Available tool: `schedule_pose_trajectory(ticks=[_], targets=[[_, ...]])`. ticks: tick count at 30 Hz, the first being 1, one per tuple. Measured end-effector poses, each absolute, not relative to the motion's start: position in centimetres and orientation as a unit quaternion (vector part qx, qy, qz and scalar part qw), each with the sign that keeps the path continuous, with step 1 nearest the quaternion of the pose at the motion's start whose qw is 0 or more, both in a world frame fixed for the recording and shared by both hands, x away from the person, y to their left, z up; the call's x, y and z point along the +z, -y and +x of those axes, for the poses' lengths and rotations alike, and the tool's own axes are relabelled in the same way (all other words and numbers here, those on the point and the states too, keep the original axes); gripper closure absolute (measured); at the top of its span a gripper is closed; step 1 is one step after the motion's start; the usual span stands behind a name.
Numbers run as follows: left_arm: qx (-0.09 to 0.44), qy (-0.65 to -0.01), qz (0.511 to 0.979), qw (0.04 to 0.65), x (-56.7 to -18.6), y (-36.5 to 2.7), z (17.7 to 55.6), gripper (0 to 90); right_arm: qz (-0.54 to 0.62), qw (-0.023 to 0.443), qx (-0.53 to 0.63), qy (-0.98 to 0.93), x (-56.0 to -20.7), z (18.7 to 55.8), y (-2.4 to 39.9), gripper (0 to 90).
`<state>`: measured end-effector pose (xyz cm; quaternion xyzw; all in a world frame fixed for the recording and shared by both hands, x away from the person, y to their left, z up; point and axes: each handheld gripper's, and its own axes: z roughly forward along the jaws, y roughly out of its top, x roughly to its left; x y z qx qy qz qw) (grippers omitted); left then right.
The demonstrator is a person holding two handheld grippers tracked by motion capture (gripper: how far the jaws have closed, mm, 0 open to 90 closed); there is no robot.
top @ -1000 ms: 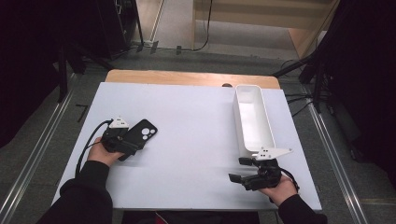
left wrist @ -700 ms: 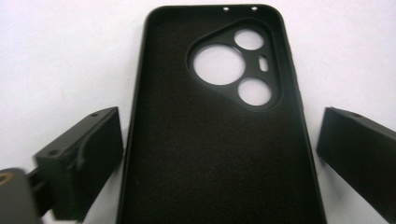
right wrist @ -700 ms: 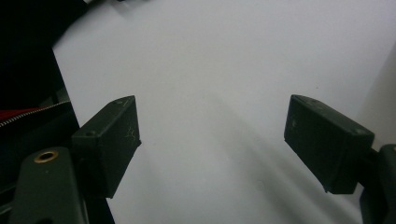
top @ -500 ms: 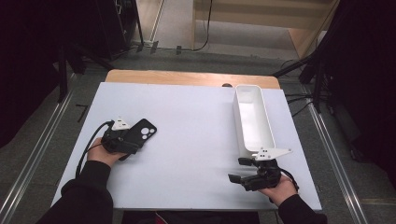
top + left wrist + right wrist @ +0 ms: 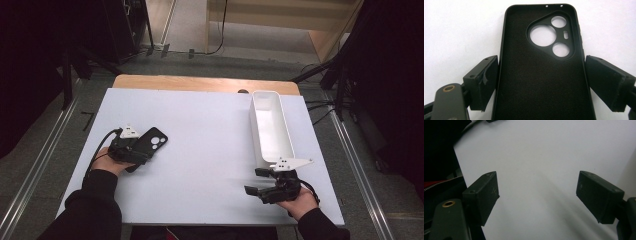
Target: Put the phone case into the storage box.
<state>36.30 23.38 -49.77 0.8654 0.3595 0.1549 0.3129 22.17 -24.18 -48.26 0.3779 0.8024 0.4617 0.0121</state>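
Observation:
A black phone case lies inside-up on the white table, its camera cut-outs at the far end. My left gripper sits at the table's left with the phone case between its jaws. The jaws have just been closing, and in the left gripper view both pads touch the case's long edges. Near the front right edge, my right gripper points left, open with nothing between its fingers. The right gripper view has bare white table between the pads.
A long white bin stands lengthwise at the right, just beyond the right gripper. A wooden strip runs along the table's far edge. Dark stands and cables surround the table on the floor.

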Motion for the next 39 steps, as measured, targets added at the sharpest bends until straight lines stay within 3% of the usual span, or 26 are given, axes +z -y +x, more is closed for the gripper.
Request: schedule_pose_trajectory(ticks=[39], targets=[[0.092,-0.364,0.843,0.386,-45.1,-19.1,34.3,14.1,0.381,0.026,0.469,-0.796,-48.1,22.3,24.1,16.7]])
